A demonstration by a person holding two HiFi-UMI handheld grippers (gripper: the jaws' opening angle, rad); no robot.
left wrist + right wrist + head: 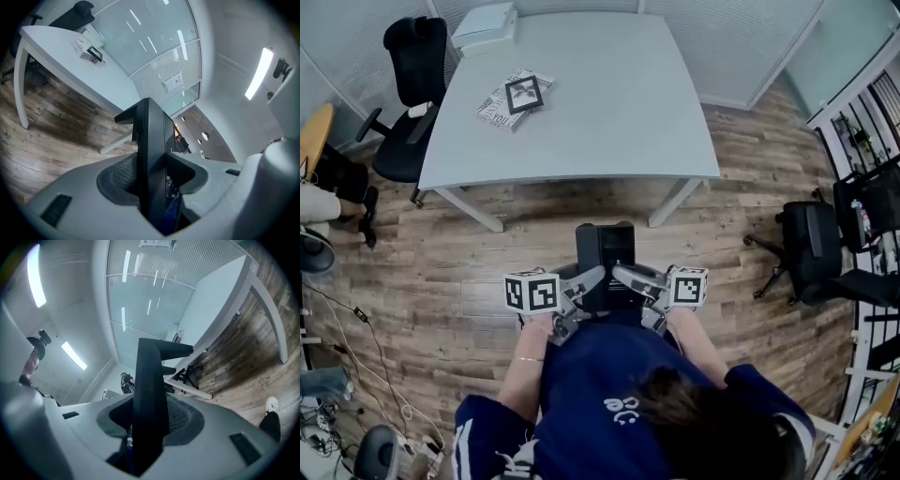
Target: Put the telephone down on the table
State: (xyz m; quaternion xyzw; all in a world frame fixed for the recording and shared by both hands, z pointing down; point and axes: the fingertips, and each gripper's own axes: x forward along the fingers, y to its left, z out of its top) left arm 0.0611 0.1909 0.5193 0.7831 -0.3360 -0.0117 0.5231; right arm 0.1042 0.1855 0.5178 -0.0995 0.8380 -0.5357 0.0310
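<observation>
A black desk telephone (605, 251) is carried in front of the person's body, above the wooden floor and short of the white table (609, 103). My left gripper (577, 292) is shut on its left side and my right gripper (633, 281) on its right side. In the left gripper view the telephone (152, 164) stands edge-on between the grey pads (122, 180). In the right gripper view the telephone (149, 399) fills the gap between the jaws the same way. The table (70, 61) lies ahead at the upper left there.
On the table lie a patterned sheet with a black marker card (523, 95) and a white box (485, 25) at the far left corner. A black office chair (412, 89) stands left of the table, another chair (811, 248) at the right. Table legs (469, 208) reach the floor.
</observation>
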